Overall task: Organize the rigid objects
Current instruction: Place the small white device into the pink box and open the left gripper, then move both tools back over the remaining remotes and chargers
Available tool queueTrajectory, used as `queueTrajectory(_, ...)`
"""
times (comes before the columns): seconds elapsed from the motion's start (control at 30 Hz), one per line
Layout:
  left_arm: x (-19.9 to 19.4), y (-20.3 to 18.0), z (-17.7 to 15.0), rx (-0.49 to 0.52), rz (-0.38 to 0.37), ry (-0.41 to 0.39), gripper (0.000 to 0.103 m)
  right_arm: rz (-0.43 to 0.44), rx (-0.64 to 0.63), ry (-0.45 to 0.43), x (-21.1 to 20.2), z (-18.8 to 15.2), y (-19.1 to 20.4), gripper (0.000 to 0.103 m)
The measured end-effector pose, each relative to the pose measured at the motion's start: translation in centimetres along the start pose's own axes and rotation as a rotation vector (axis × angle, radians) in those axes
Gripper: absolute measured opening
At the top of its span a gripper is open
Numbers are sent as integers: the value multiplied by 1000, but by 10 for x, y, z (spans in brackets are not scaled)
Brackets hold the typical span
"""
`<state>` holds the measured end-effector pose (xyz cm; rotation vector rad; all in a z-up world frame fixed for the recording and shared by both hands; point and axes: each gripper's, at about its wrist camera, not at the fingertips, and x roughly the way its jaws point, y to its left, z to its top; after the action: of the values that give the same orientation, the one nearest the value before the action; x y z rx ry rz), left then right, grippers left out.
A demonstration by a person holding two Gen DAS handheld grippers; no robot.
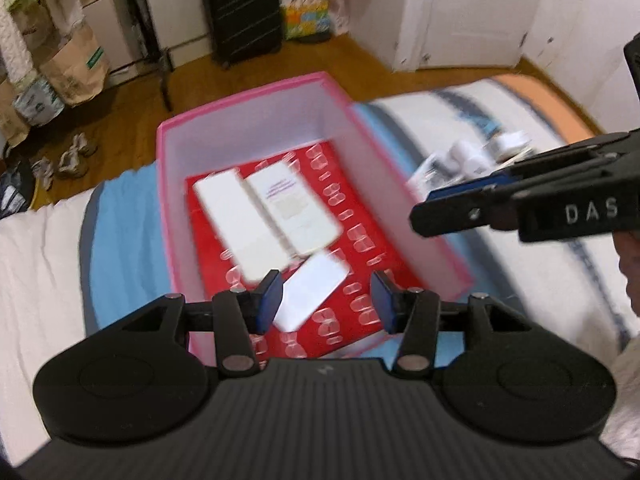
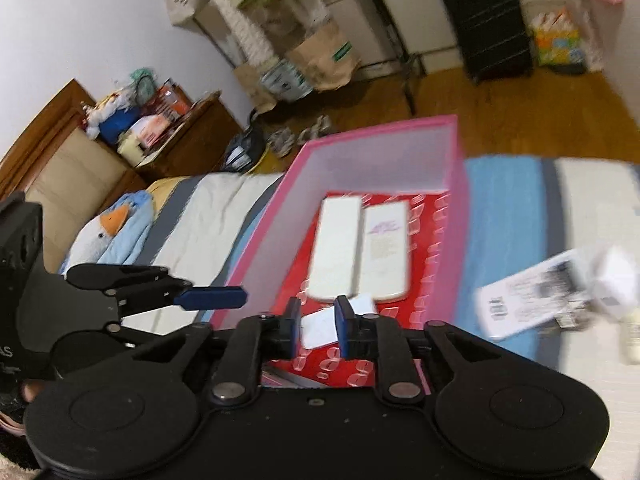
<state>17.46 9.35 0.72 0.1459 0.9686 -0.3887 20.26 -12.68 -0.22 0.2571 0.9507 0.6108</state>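
A pink box (image 1: 176, 184) (image 2: 264, 220) sits on the bed. Inside lies a red sheet of press-on nails (image 1: 360, 236) (image 2: 432, 232), two long white boxes (image 1: 240, 224) (image 2: 336, 248) side by side, and a small white card (image 1: 312, 296) (image 2: 320, 330). My left gripper (image 1: 326, 304) is open and empty above the box's near end. My right gripper (image 2: 318, 328) hovers over the box's near end, jaws narrowly apart, empty; it shows in the left wrist view (image 1: 424, 208). The left gripper shows in the right wrist view (image 2: 224, 298). White bottles and a flat packet (image 1: 468, 160) (image 2: 528, 300) lie on the bed to the right.
The bed has a blue, white and grey striped cover (image 1: 120, 240) (image 2: 504, 216). A duck plush (image 2: 108, 232) lies by the pillow. A wooden nightstand (image 2: 180, 140), paper bags (image 1: 76, 64), shoes (image 1: 72, 156) and a black suitcase (image 1: 244, 12) stand on the floor beyond.
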Motion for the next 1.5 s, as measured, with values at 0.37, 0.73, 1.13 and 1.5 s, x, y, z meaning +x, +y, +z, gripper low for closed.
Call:
queueTrajectory(0.37, -27, -97, 31, 83, -125, -112, 48, -134, 55, -141, -130, -19, -38, 30)
queueTrajectory(0.73, 45, -175, 43, 32, -289, -48, 48, -335, 202, -193, -170, -60, -114, 38)
queueTrajectory(1.13, 141, -219, 45, -50, -404, 6, 48, -468, -3, -159, -165, -116, -193, 51)
queueTrajectory(1.5, 195, -267, 60, -150, -467, 20, 60, -524, -307, -160, -117, -136, -236, 69)
